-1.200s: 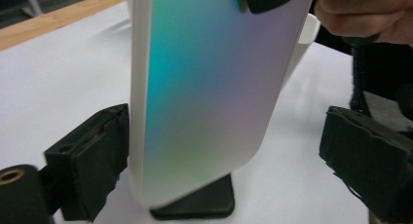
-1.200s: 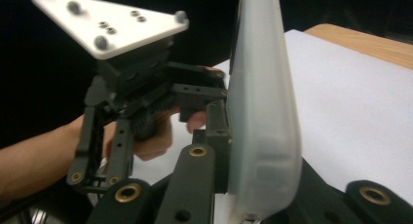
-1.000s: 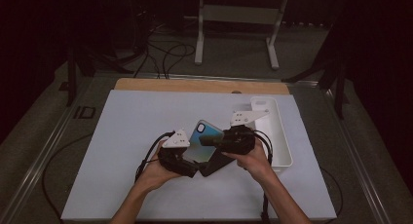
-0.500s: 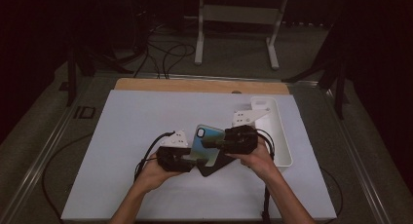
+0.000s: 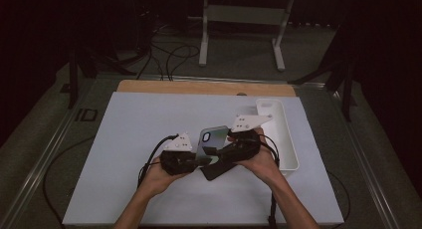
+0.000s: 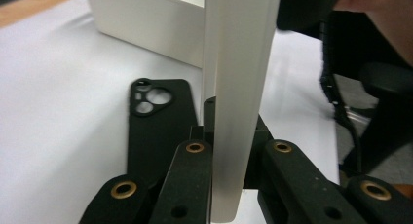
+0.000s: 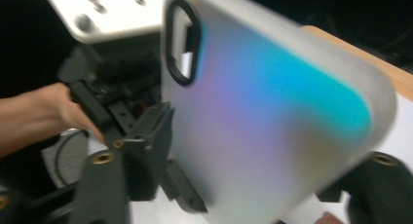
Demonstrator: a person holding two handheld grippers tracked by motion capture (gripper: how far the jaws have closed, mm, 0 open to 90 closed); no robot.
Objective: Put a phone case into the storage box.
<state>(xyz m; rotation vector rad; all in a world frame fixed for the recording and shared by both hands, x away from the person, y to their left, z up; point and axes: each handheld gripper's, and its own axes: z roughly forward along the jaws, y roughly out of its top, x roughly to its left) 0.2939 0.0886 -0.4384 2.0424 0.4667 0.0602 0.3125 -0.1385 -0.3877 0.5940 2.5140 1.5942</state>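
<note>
A translucent phone case with a blue-to-purple sheen [image 5: 211, 139] [image 7: 272, 121] stands tilted on edge above the white table, between the two hands. My left gripper [image 5: 200, 159] [image 6: 233, 151] has just closed, and its jaws clamp the case's pale edge [image 6: 238, 87]. My right gripper [image 5: 215, 158] [image 7: 243, 185] faces the case's back; its jaws have just been opening. They stand wide on either side of the case's lower end, and the left jaw is clear of it. A black phone case [image 6: 156, 121] lies flat on the table beneath.
A long white tray [image 5: 288, 139] [image 6: 146, 24] lies on the table just right of the hands. The white table [image 5: 124, 139] has a wooden strip along its far edge. Cables trail from both grippers toward the near edge.
The case went from lying tilted in the right gripper to standing more upright. The left gripper closed on its edge and the right gripper's jaws spread apart. Both hands stayed in place.
</note>
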